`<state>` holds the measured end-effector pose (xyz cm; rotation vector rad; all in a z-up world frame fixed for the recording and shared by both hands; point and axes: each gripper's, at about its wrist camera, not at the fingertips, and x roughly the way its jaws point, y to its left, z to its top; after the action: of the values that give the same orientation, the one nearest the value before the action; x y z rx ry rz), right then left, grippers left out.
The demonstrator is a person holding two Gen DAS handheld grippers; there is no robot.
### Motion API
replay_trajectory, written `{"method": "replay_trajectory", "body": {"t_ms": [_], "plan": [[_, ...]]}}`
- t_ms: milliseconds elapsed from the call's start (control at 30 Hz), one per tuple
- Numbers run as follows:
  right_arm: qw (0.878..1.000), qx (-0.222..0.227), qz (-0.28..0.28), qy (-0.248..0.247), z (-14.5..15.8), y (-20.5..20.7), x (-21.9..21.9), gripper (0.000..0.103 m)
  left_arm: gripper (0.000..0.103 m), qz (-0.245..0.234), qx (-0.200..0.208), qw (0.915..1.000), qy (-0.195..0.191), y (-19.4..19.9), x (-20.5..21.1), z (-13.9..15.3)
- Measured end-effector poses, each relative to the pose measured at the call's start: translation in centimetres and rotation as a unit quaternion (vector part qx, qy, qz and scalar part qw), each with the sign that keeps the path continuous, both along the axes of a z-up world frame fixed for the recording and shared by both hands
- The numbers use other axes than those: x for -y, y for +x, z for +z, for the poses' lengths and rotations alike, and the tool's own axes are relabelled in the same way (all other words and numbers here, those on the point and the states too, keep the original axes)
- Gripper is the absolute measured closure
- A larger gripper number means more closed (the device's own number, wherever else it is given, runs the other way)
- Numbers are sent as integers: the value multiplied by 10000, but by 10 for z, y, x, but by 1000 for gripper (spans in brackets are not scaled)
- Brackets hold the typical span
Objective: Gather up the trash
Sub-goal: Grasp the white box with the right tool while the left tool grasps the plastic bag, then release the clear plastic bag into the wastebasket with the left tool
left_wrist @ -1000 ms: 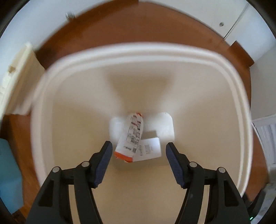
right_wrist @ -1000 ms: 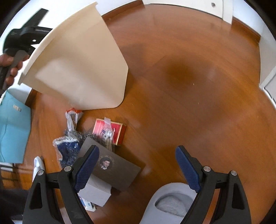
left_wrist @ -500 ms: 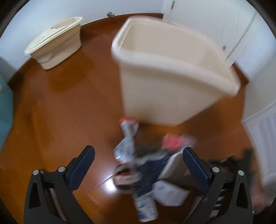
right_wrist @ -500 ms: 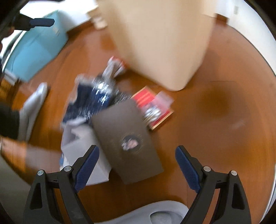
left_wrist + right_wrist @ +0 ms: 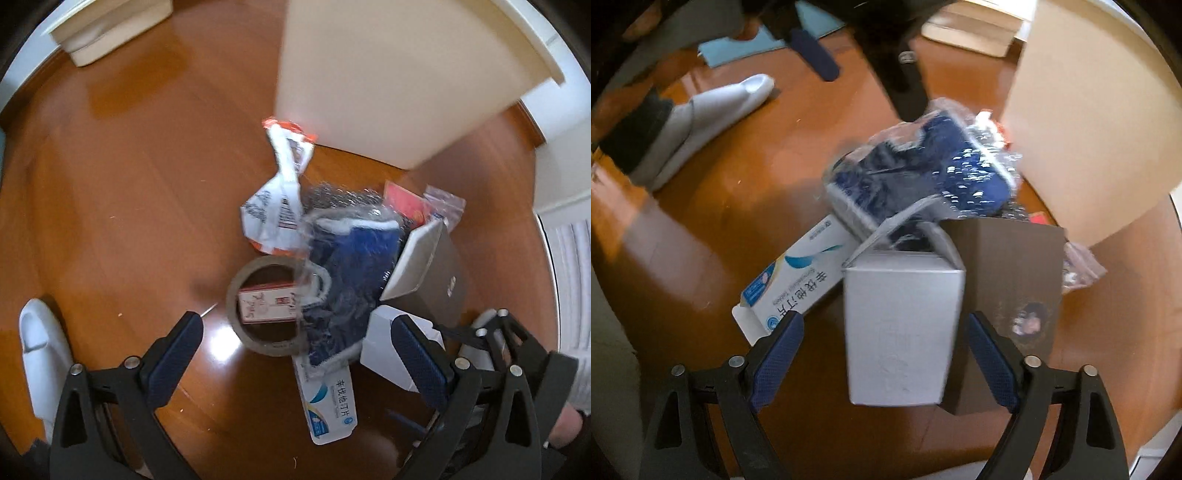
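Both grippers, previously by the bin (image 5: 388,74), now straddle floor litter.

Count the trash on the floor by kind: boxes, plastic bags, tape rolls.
Boxes: 5 – white box, brown box, medicine box, red box, red-and-white box
Plastic bags: 3 – printed wrapper, blue-filled bag, zip bag
Tape roll: 1
Total: 9

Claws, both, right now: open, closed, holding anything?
Left claw: open, empty, above the tape roll in the trash pile.
Right claw: open, straddling the white box, not closed on it.
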<state>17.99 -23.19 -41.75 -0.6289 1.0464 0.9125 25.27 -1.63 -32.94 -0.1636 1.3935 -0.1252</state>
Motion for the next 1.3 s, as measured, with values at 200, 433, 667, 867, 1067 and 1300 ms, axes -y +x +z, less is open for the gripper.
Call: {"method": "replay_trajectory", "body": {"t_ms": [200, 433, 667, 867, 1067, 1300], "plan": [[10000, -60, -28, -17, -2, -4, 0, 48, 0, -257, -153, 9993, 213, 8, 16, -19], [9966, -189, -779, 193, 23, 1, 36, 48, 0, -335, 10, 9993, 136, 41, 22, -39], [9905, -366, -1295, 283, 25, 7, 61, 48, 60, -296, -282, 9976, -558, 55, 17, -55], [9900, -285, -1341, 333, 36, 6, 65, 48, 84, -267, -97, 9944, -1016, 36, 10, -28], [9812, -358, -1795, 621, 53, 17, 83, 48, 87, -71, 395, 9939, -1030, 13, 3, 32], [9676, -368, -2301, 970, 65, 23, 102, 48, 87, -182, 1419, 9824, -1202, 23, 7, 148]]}}
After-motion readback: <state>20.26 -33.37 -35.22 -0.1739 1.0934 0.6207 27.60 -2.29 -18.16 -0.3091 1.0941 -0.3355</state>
